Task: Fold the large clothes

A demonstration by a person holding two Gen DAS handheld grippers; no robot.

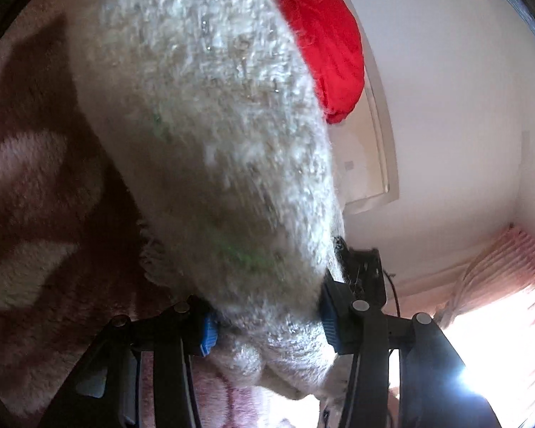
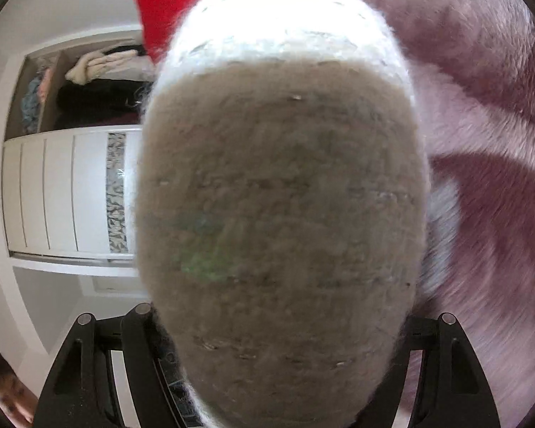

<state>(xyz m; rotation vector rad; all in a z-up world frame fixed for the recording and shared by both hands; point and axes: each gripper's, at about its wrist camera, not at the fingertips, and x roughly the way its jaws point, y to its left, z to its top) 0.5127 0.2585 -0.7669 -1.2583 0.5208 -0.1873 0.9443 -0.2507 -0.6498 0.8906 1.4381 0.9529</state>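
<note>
With both my grippers, left (image 1: 267,321) and right (image 2: 278,349), clamping thick bunches of the fuzzy white garment (image 1: 210,135) between their fingers, I risk its dangling bulk slipping free.

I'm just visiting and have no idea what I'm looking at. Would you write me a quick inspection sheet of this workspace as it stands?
Surface: a fluffy pink and maroon patterned blanket lies underneath.
Job's things: a fuzzy white knitted garment with faint green marks, lifted and filling both views; a red garment behind it.
Clutter: nothing seen on the blanket.
Grippers: left gripper is closed on the white garment, blue pads pressing it; right gripper has the same garment bunched between its fingers, pads hidden.
Cables: a thin black cable beside the left gripper.
Surroundings: white walls, pink curtain by a bright window, white wardrobe with an open shelf of clothes.
</note>
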